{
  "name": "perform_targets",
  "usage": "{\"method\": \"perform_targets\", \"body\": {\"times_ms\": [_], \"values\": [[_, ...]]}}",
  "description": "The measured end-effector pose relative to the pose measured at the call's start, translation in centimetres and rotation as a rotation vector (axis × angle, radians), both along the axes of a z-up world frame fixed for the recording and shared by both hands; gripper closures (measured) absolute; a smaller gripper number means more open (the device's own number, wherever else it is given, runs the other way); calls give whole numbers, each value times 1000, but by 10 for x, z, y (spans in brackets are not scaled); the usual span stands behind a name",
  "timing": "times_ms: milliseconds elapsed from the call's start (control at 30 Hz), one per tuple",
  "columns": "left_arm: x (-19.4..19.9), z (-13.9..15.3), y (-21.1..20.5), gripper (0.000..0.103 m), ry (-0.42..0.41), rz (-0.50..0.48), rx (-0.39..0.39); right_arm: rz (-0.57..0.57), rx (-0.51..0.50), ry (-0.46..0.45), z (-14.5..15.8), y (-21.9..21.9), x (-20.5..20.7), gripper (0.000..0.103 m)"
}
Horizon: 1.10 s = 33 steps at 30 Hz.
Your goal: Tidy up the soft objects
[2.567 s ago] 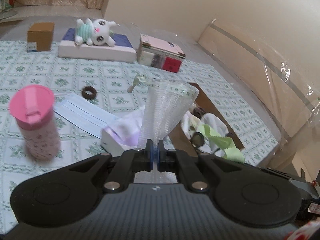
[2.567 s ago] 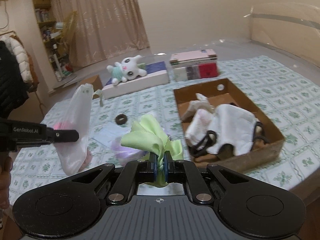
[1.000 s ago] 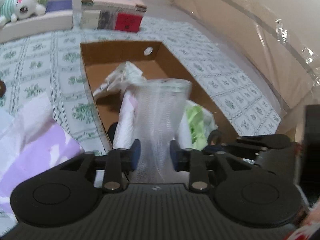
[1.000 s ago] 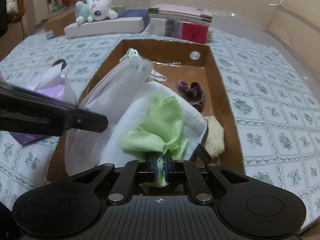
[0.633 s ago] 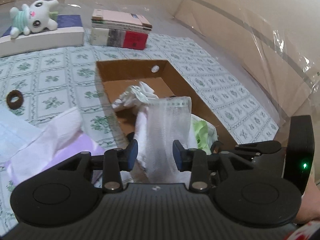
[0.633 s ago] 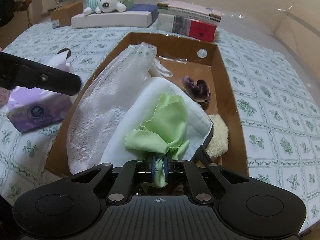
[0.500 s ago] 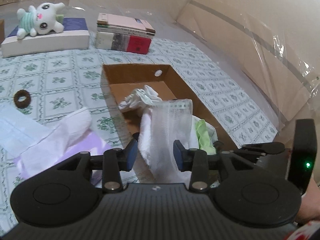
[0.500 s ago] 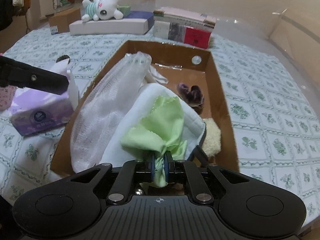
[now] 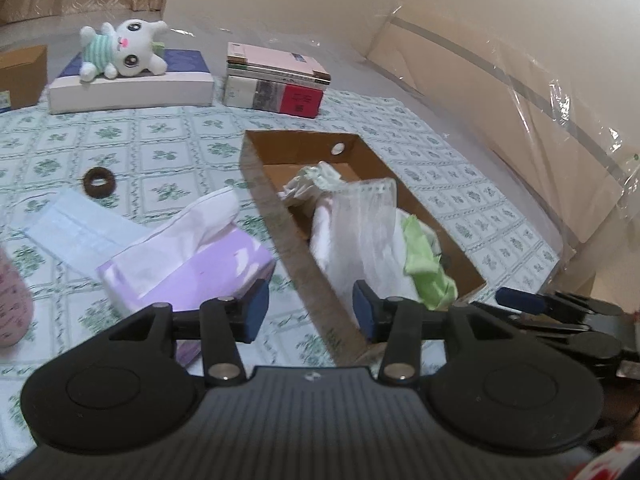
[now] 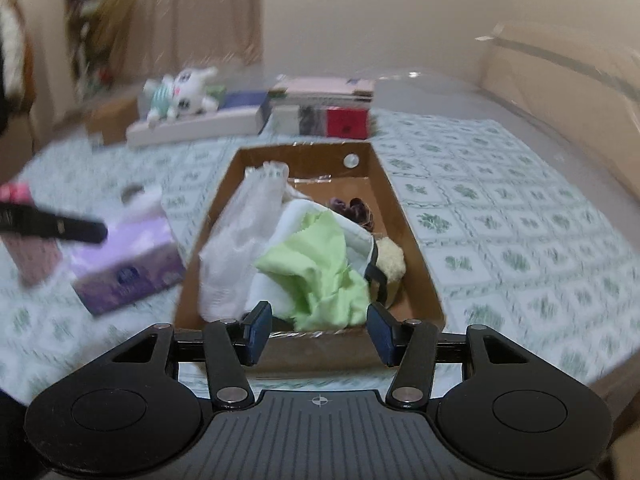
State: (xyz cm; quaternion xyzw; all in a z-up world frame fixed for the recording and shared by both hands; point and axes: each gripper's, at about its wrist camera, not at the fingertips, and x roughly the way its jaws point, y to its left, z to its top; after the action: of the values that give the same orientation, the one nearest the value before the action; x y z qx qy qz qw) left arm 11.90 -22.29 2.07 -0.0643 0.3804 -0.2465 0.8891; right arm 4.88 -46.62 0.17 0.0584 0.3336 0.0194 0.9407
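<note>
No writing here is sharp enough to read, not even on the tissue pack's [image 10: 124,266] round logo. One cardboard box [image 10: 416,256] sits on the patterned bed [image 9: 160,152], and it's filling up: one white mesh bag [image 9: 370,228], one white cloth [image 10: 298,216], one green cloth [image 10: 316,264] on top, one crumpled white piece [image 9: 316,180] at the far end, plus a purple item [image 10: 354,210] and a cream fluffy one [image 10: 390,256]. Left gripper [image 9: 306,312] stands apart, jaws just opened further, nothing clamped. Right gripper [image 10: 318,330] just opened wide, green cloth released into the box. Left of the box: tissue pack, one face mask [image 9: 80,228], one brown ring [image 9: 99,182]. Beyond it, one plush bunny [image 9: 120,50].
</note>
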Motion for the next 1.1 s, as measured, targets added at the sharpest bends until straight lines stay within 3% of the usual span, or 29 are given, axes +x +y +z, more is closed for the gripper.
{"method": "perform_targets", "body": {"times_ms": [267, 333, 467, 567, 733, 1100], "values": [[-35, 1, 28, 48, -35, 11, 37, -83, 164, -5, 10, 26, -31, 50], [-41, -1, 37, 39, -32, 22, 46, -76, 176, -8, 13, 37, -36, 50], [-52, -5, 56, 34, -40, 57, 80, -51, 179, -11, 17, 59, -41, 50], [-60, -8, 72, 24, -49, 85, 133, -22, 183, -2, 18, 78, -43, 48], [-69, -14, 102, 21, -43, 137, 180, 29, 172, 24, 10, 109, -45, 41], [-79, -16, 145, 20, -60, 212, 228, 99, 168, 43, 3, 155, -33, 40]]}}
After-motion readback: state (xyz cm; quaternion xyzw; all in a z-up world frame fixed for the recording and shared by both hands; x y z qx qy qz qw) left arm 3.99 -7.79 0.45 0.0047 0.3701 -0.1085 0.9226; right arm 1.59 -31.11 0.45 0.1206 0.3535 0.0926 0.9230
